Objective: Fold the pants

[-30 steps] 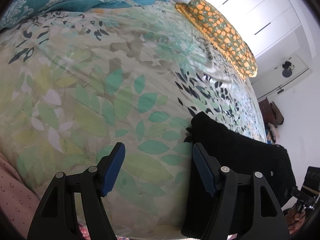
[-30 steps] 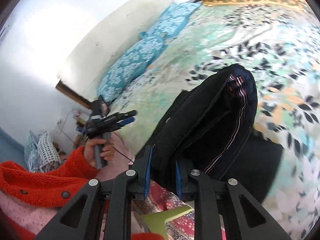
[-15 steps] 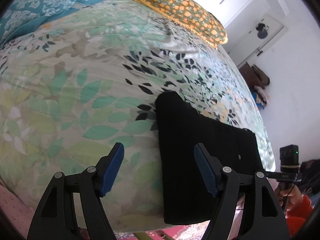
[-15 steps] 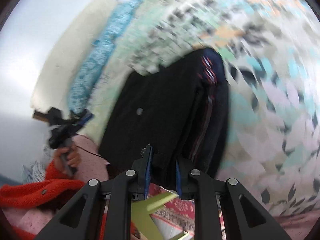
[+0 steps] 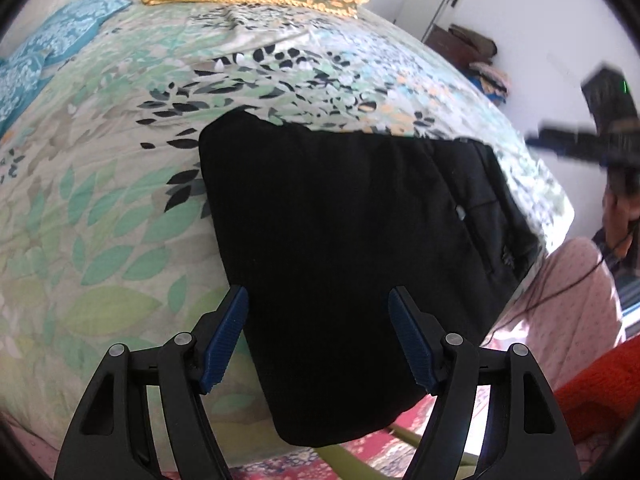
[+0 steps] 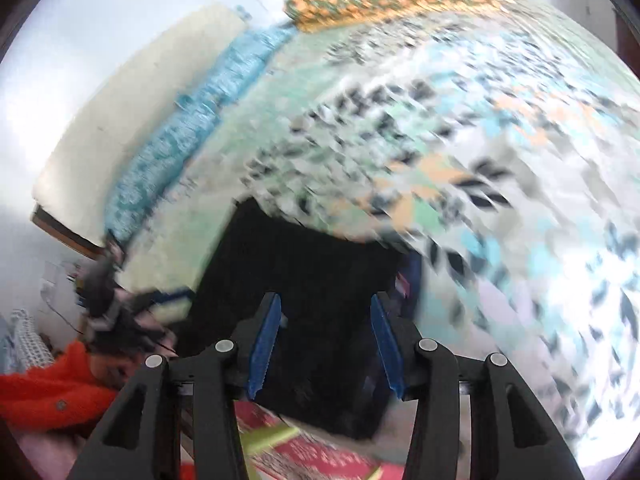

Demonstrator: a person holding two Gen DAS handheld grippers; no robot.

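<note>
Black pants (image 5: 352, 240) lie folded flat at the near edge of the bed (image 5: 120, 184), one end hanging over it. My left gripper (image 5: 318, 336) hangs above them, jaws wide apart. My right gripper (image 6: 324, 340) is also spread, holding nothing; that view is blurred.

My right wrist view is smeared with motion blur, so the bedspread (image 6: 480, 160) pattern streaks. The pants (image 6: 320, 300) are partly hidden behind my gripper fingers (image 6: 264, 344).
</note>
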